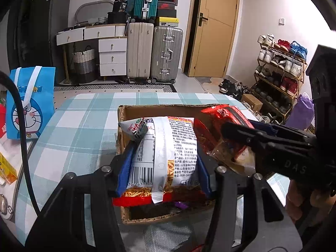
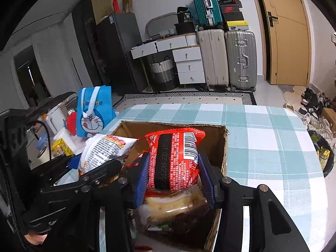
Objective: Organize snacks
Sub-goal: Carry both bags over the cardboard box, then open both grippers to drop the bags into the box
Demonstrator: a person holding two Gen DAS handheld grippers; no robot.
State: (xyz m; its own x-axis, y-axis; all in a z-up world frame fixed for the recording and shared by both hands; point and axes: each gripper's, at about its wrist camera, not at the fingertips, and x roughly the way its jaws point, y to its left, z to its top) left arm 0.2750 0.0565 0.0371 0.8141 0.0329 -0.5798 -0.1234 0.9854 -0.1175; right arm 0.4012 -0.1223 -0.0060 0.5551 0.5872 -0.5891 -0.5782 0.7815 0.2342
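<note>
An open cardboard box [image 1: 159,107] [image 2: 222,145] sits on the checked tablecloth. My left gripper [image 1: 163,168] is shut on a white snack bag [image 1: 166,151] with a barcode and holds it over the box; the bag also shows in the right wrist view [image 2: 105,151]. My right gripper [image 2: 174,178] is shut on a red snack packet [image 2: 176,159] with a clear end and holds it over the box's right part. The right gripper shows in the left wrist view [image 1: 237,147], with the red packet [image 1: 224,115]. A purple item [image 1: 181,205] lies in the box.
A blue Doraemon gift bag [image 1: 29,103] [image 2: 93,110] stands at the table's left edge. A yellow carton [image 1: 7,169] [image 2: 62,147] and containers lie left of it. Suitcases [image 1: 153,52], drawers and a shoe rack [image 1: 279,73] stand beyond the table.
</note>
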